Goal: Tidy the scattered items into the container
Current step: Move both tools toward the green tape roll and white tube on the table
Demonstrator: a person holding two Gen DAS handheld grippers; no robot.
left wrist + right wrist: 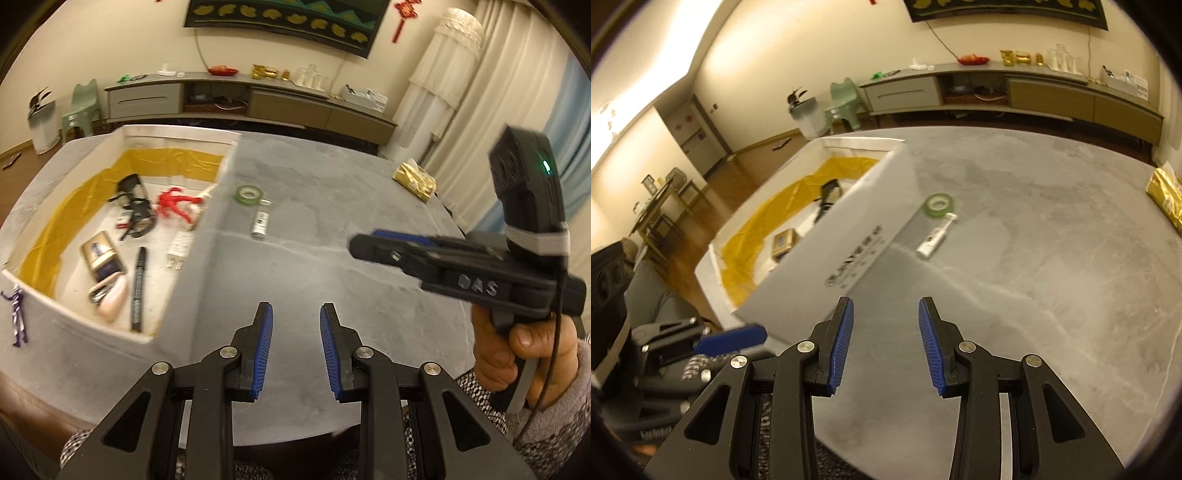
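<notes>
I hold both tongs, left point(296, 350) and right point(885, 345), apart and empty, between picks. The box point(849, 225) already holds several items; just beside its wall lie the green tape roll point(939, 205) and white tube point(936, 238), which I judge my right should take next

I can read "DAS" in raised letters on the side of the right gripper point(373, 251), seen from the left wrist cam. The white box point(849, 254) has a printed line on its outer wall, too blurred to read. The small white tube point(936, 238) on the table point(1052, 258) carries dark print, also illegible. Nothing else readable.
</notes>
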